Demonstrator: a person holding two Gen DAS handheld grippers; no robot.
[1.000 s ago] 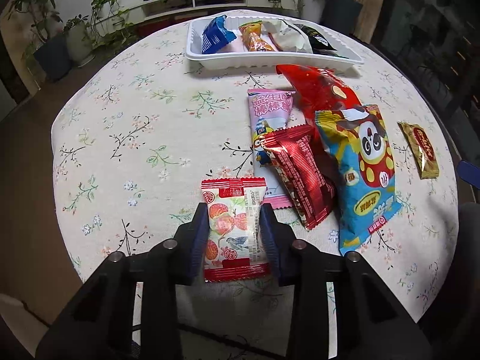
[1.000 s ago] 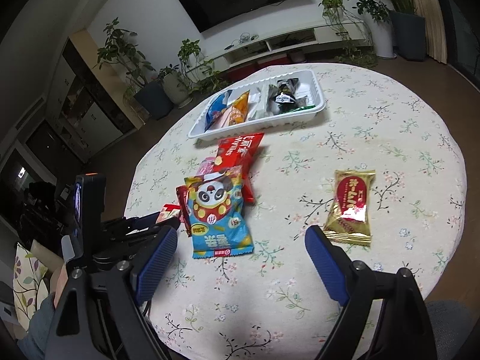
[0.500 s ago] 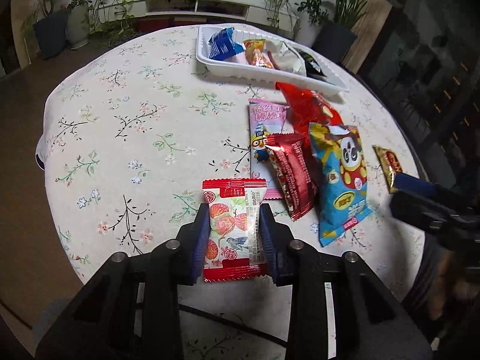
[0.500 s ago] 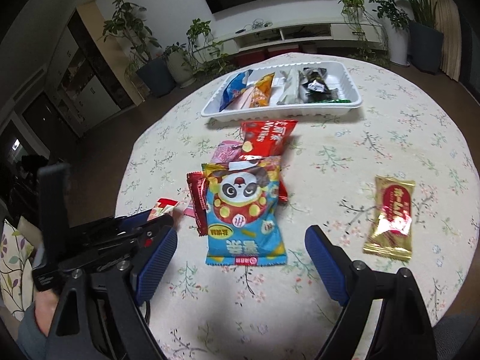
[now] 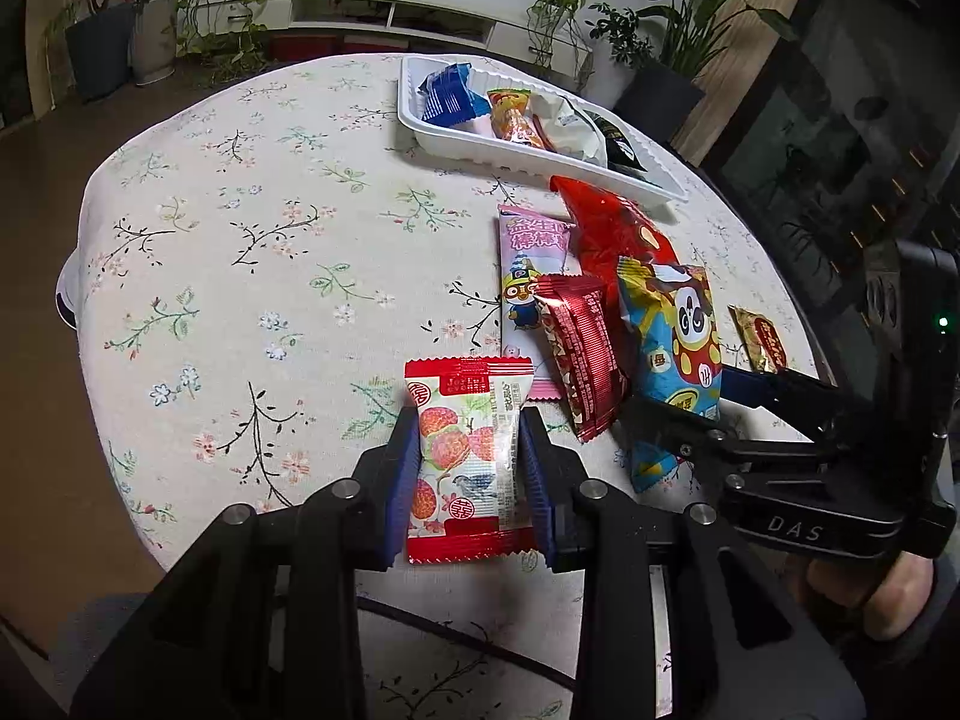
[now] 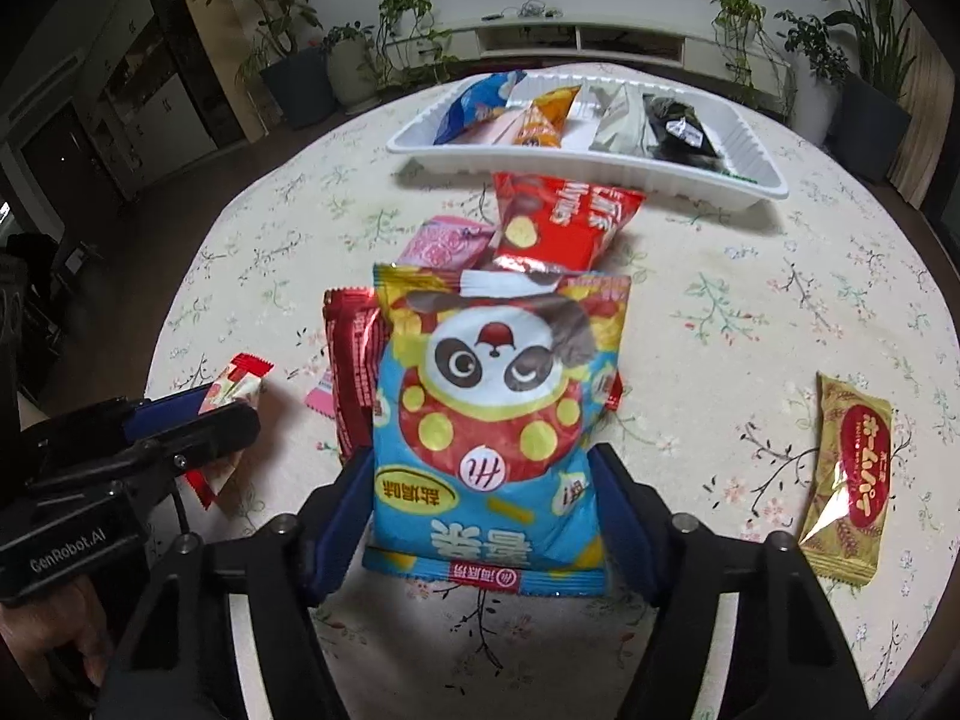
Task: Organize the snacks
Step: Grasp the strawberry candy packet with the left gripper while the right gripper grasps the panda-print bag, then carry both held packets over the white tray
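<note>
Left gripper [image 5: 468,450] sits at the bottom centre of my left wrist view, its blue pads pressed against both sides of a small red-and-white candy packet [image 5: 467,456]; the jaws are narrowed right down onto it. From my right wrist view the same packet [image 6: 231,393] pokes out at the left edge of the frame, lifted a little off the flowered cloth of the bench [image 5: 252,252].

Right gripper [image 6: 486,516] is at the bottom centre of its own view, closed in on the lower half of a blue panda bag [image 6: 492,420], a pad against each long edge. In the left wrist view that bag [image 5: 675,354] lies right of centre with the right gripper coming in from the lower right.

Just left of the panda bag I see a dark red wrapper [image 5: 582,366], partly tucked under it, and above that a pink packet [image 5: 531,258]. A large red bag [image 6: 564,222] lies above the panda bag, its top edge close to a white tray [image 6: 744,150] across the upper part of the frame. I count four or so snacks inside the tray, among them a blue packet [image 6: 477,105] and a black one [image 6: 678,129]. A gold wrapper [image 6: 852,474] lies alone at the right edge, well apart from the pile.
</note>
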